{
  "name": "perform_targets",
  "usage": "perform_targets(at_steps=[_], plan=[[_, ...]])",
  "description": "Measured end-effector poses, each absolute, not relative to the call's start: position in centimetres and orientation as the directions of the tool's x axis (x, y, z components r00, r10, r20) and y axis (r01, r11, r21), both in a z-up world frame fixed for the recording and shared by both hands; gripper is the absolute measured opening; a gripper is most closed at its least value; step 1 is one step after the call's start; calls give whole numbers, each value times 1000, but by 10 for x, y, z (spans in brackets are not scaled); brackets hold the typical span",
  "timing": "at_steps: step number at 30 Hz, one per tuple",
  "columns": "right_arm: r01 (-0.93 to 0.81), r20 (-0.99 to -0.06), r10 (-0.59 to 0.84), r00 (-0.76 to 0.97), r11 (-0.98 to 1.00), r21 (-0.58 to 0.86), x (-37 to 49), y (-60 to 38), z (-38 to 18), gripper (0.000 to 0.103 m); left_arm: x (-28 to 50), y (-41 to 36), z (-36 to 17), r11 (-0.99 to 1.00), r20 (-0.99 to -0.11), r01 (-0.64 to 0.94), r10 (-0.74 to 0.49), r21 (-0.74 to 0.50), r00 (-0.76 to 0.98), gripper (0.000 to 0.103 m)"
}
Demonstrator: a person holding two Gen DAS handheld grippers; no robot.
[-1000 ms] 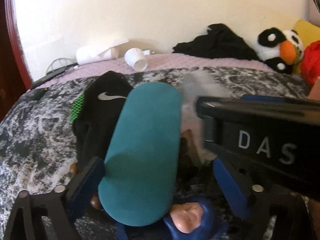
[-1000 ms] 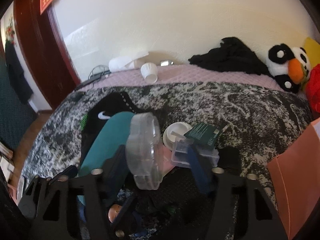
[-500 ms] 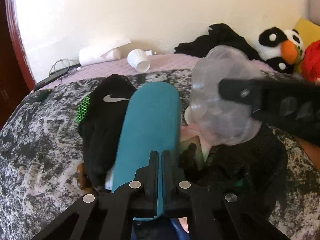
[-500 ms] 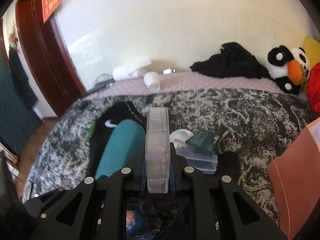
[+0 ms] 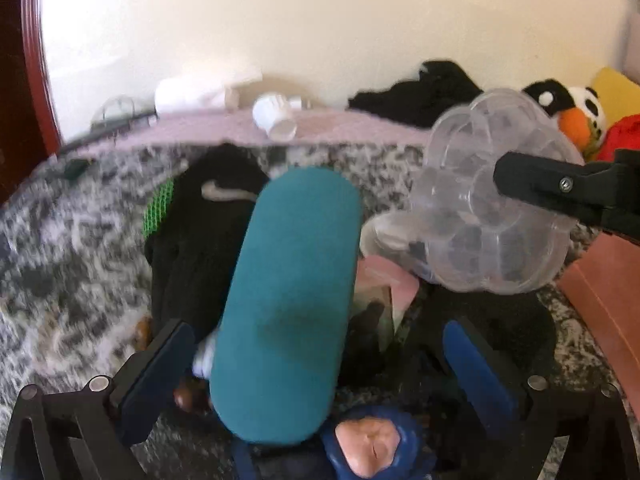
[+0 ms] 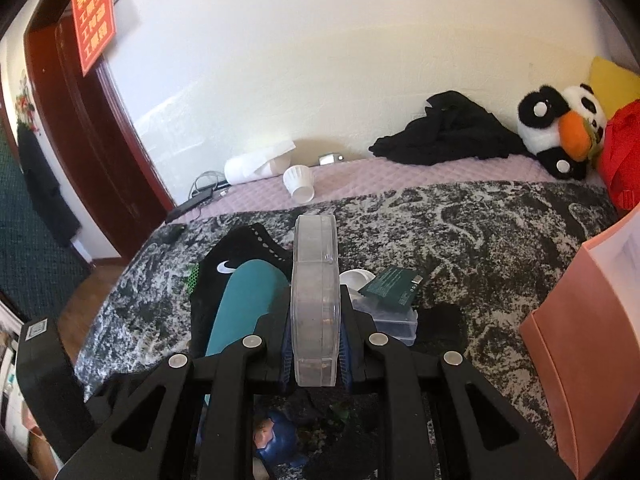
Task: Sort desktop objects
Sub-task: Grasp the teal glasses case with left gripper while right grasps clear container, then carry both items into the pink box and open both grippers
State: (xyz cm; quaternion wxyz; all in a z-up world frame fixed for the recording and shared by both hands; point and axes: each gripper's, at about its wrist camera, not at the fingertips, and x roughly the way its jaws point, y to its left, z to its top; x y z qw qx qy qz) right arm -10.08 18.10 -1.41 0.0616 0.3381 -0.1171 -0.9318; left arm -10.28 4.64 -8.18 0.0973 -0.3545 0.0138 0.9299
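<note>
My right gripper is shut on a clear flower-shaped plastic box, which it holds edge-on above the pile. In the left wrist view that box hangs at the right, with a right fingertip across it. My left gripper is open, its blue pads on either side of a teal oval case without touching it. The teal case lies on a black sock with a white logo. A blue doll head sits just below the case.
A dark green box, a clear rectangular container and a white lid lie on the patterned blanket. A salmon box stands at the right. A paper cup, black clothing and a panda plush line the wall.
My left gripper, shut half a second ago, has opened around the teal case. The right gripper closed on the clear box and has carried it up and to the right.
</note>
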Motion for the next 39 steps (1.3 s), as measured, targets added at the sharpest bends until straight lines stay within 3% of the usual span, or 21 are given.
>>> perform_targets(at_steps=[4, 6, 9, 16, 26, 39], plan=[[30, -614, -214, -760, -955, 295, -101, 189, -16, 20, -121, 48, -104, -989, -705, -146, 92, 16, -703, 103], [26, -613, -216, -760, -953, 303, -101, 191, -16, 20, -130, 47, -115, -990, -721, -134, 64, 41, -690, 86], [18, -610, -213, -763, -950, 310, -102, 194, -16, 20, -134, 49, -122, -988, -730, -129, 26, 86, -683, 72], [-6, -591, -190, -784, -950, 313, -92, 204, -8, 20, -113, 56, -91, -986, -696, -144, 45, 84, -717, 70], [-23, -532, -155, -833, -949, 314, -53, 215, 29, 20, -79, 74, -40, -983, -614, -185, 158, -21, -773, 70], [-164, -426, 35, -904, -949, 270, 46, 307, 104, 20, -30, 172, 20, -930, -521, -360, 342, -70, -782, 70]])
